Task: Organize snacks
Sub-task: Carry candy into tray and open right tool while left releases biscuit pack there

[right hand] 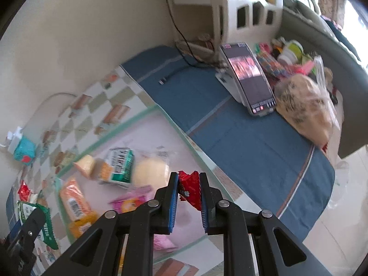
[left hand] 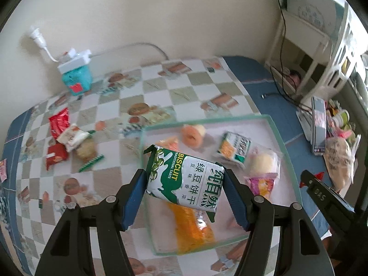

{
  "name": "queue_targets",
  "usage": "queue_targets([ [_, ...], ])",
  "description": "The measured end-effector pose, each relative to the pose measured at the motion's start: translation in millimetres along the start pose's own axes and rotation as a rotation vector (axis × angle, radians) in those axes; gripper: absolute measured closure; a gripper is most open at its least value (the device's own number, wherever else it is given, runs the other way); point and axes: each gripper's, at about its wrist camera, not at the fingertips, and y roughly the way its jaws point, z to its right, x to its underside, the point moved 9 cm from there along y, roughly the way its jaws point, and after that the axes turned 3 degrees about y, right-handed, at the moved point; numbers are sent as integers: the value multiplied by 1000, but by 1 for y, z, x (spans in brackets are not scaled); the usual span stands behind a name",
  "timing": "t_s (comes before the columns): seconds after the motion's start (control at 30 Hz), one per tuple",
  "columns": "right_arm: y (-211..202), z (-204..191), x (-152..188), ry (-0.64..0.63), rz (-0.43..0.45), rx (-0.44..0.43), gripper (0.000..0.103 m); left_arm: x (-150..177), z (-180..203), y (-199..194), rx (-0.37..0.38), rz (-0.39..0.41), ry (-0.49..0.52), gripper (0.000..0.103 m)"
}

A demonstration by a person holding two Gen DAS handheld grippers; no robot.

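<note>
Checked tablecloth (left hand: 108,179) on blue cover, cream wall behind, white shelf unit (left hand: 317,53) far right. Clear tray (left hand: 266,117) with green rim near centre, already loaded: peach roll, small green-and-orange pack (left hand: 234,149), bun in clear wrap (left hand: 262,163), pink pack, long orange pack (left hand: 195,227). Loose pile (left hand: 66,140) of red and white packets left on cloth, not yet collected. Teal box (left hand: 76,80) far left by wall. Phone on stand (right hand: 250,80) right of tray, bagged bread beside it.

Step in hand, by judgement: carry phase, both loads over tray, release pending.

Left gripper (left hand: 186,184): blue pads clamped on short ends of biscuit pack (left hand: 186,179), green and white, held clear above tray's near-left part, over orange pack. Pointing steeply down, slightly rolled.

Right gripper (right hand: 189,195): fingers pinched tight on red sweet packet (right hand: 189,191), packet upright between pads, above tray's near-right corner. Also pitched steeply down. Tip visible at right edge of left view, well apart from left gripper.

Next move, likely: lower each over bare tray floor, spread fingers, let packs drop flat. Biscuit pack best shifted off orange pack to avoid stacking. Red packet close to rim; needs nudge inward or risks landing outside. Then back for left pile.
</note>
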Motion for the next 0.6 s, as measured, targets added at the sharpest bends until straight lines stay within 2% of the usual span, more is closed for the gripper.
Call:
queue_targets([
  [0.17, 18, 12, 10, 32, -58, 21, 84, 9, 11, 16, -6, -42, 22, 34],
  [0.43, 24, 9, 14, 36, -80, 16, 82, 15, 21, 30, 25, -82, 17, 33],
  [0.5, 25, 9, 15, 41, -89, 12, 76, 17, 22, 32, 21, -87, 19, 33],
  [0.57, 27, 9, 16, 49, -95, 7, 55, 17, 22, 32, 18, -91, 21, 33],
  [0.6, 27, 9, 16, 56, -96, 10, 50, 17, 21, 32, 19, -91, 21, 33],
])
